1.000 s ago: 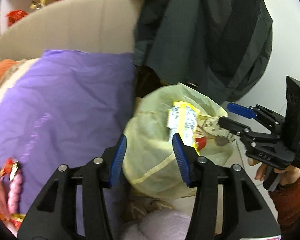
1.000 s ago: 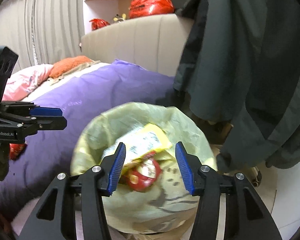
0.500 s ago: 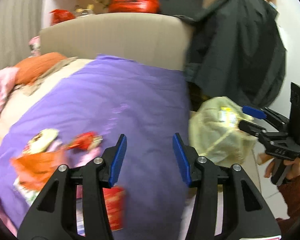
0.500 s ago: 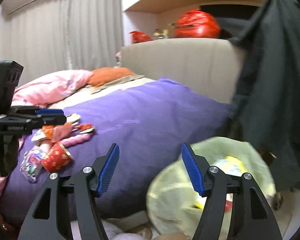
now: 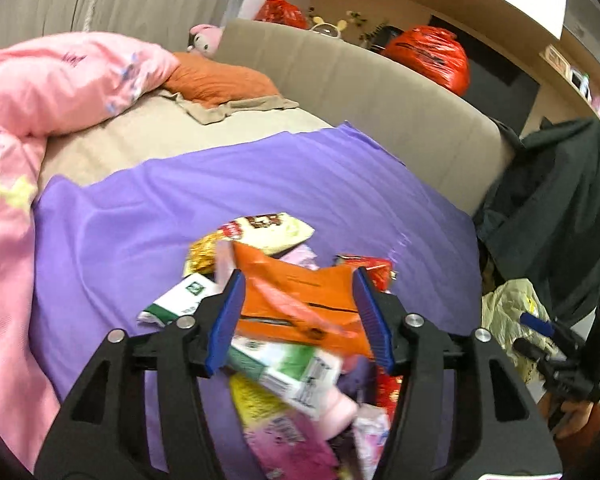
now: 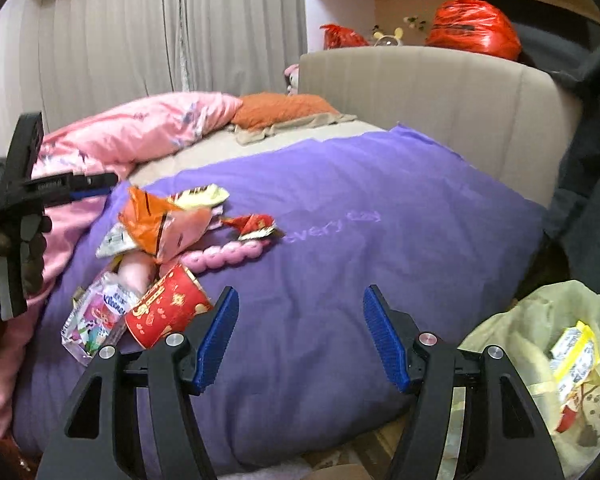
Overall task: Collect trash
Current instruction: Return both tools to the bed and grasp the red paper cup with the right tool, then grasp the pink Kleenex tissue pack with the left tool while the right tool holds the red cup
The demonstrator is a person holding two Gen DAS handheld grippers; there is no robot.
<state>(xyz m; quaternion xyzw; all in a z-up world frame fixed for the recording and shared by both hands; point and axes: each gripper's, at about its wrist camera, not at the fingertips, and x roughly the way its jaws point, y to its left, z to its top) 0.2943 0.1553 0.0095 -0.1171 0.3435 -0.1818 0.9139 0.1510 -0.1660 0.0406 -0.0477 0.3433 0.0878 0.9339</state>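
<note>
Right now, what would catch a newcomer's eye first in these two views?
The heap of bright wrappers on the purple blanket, with a red paper cup at its near edge. Then the yellowish trash bag by the bed's corner, already holding some packets. The left gripper, jaws opening, hangs over the orange wrapper.

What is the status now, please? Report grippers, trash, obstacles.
Left gripper opening over the trash pile, nothing gripped. Right gripper open, empty, above the purple blanket. Trash bag beside bed. Nothing in the way.

Beige headboard [image 6: 420, 88], grey curtains [image 6: 172, 28]
</note>
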